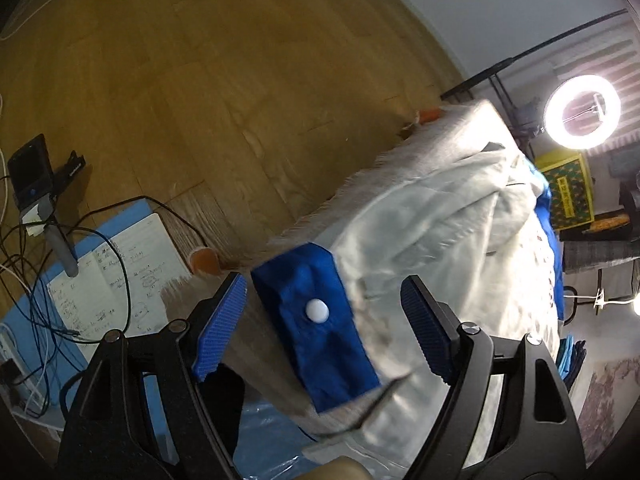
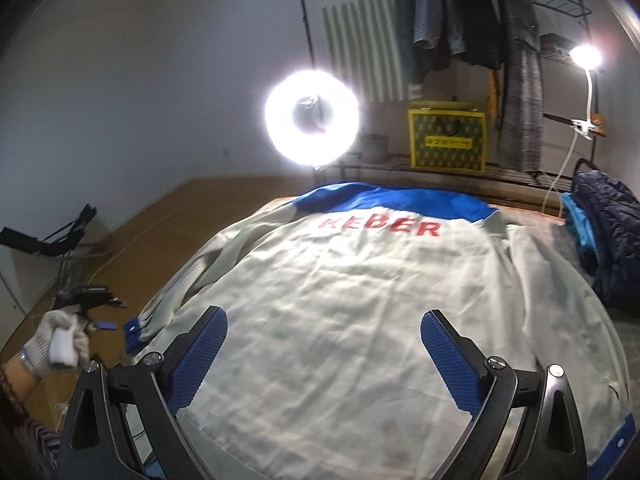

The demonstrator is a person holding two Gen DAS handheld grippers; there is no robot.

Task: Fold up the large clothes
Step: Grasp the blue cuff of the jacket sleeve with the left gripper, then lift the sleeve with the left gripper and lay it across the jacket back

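A cream jacket [image 2: 344, 300] with a blue yoke and red letters lies back-up, spread across the table. My right gripper [image 2: 324, 340] is open above its lower back, empty. My left gripper [image 1: 324, 308] is open at the table's left edge, its jaws either side of the blue sleeve cuff [image 1: 316, 328] with a white snap [image 1: 317, 311]. The cuff also shows in the right wrist view [image 2: 132, 332], with the gloved left hand [image 2: 66, 338] beside it. The jacket body [image 1: 440, 240] stretches away to the right in the left wrist view.
A ring light [image 2: 312, 118] and a yellow box [image 2: 448, 140] stand behind the table. A dark padded coat [image 2: 612, 232] lies at the right edge. On the wooden floor [image 1: 200, 100] lie a notebook [image 1: 120, 280], cables and a phone [image 1: 30, 172].
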